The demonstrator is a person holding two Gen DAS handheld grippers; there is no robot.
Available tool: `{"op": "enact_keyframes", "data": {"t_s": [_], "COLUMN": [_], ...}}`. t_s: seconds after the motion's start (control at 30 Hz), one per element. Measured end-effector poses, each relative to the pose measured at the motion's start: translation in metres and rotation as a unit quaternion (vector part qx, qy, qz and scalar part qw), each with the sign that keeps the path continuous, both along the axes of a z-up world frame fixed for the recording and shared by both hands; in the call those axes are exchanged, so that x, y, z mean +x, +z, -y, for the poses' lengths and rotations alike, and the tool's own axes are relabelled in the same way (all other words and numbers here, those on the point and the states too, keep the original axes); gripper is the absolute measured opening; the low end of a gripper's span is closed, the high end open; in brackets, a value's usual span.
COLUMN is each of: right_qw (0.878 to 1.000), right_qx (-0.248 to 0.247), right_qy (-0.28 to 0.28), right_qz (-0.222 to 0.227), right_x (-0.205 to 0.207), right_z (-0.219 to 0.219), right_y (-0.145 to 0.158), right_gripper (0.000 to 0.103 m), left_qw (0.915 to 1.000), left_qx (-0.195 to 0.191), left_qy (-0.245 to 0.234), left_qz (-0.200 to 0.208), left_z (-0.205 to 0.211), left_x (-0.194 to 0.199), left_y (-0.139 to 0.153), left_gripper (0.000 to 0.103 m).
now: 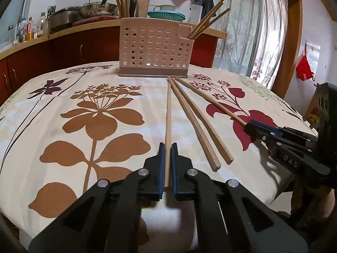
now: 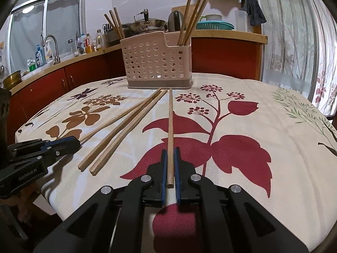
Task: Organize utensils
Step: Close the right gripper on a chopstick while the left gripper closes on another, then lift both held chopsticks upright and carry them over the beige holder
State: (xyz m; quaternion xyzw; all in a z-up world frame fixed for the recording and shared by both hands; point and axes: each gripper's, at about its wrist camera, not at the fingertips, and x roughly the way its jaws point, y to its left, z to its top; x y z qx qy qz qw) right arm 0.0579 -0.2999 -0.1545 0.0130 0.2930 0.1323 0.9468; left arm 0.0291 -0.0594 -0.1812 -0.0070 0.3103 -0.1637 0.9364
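Note:
A pink perforated utensil holder point(image 1: 154, 48) point(image 2: 157, 62) stands at the table's far side with chopsticks point(image 1: 207, 19) point(image 2: 192, 15) upright in it. Several wooden chopsticks lie on the floral cloth. My left gripper point(image 1: 167, 147) straddles the near end of one chopstick point(image 1: 168, 116), jaws narrowly apart with small gaps beside the stick. My right gripper point(image 2: 170, 151) is shut on the near end of another chopstick point(image 2: 170, 122); it also shows in the left wrist view point(image 1: 249, 126). Two loose chopsticks point(image 1: 198, 122) point(image 2: 118, 135) lie between them.
The table's floral cloth point(image 1: 73, 126) point(image 2: 252, 137) drops off at the near edge. Behind the table runs a kitchen counter point(image 1: 63, 31) with pots, bottles and a teal colander point(image 2: 214, 25). A curtained glass door point(image 2: 294, 42) is at the right.

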Motion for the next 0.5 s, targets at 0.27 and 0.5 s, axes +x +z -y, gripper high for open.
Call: {"op": "enact_keyframes", "data": {"t_s": [0.27,0.5], "right_qw": [1.000,0.999], "right_qx": [-0.002,0.000], "right_qy": [0.001,-0.002], "right_qz": [0.018,0.055], "right_x": [-0.004,-0.012], "right_z": [0.001,0.005], "right_y": [0.011,0.039], "right_gripper": [0.007,0.007], "left_qw": [0.9995,0.9972], "left_qx": [0.009,0.007], "left_qy": [0.000,0.009], "left_qz": [0.031,0.074], "left_z": [-0.001,-0.010], "left_x": [-0.005,-0.010], "left_y": [0.014,0.042], "left_gripper": [0.006,0.006]}}
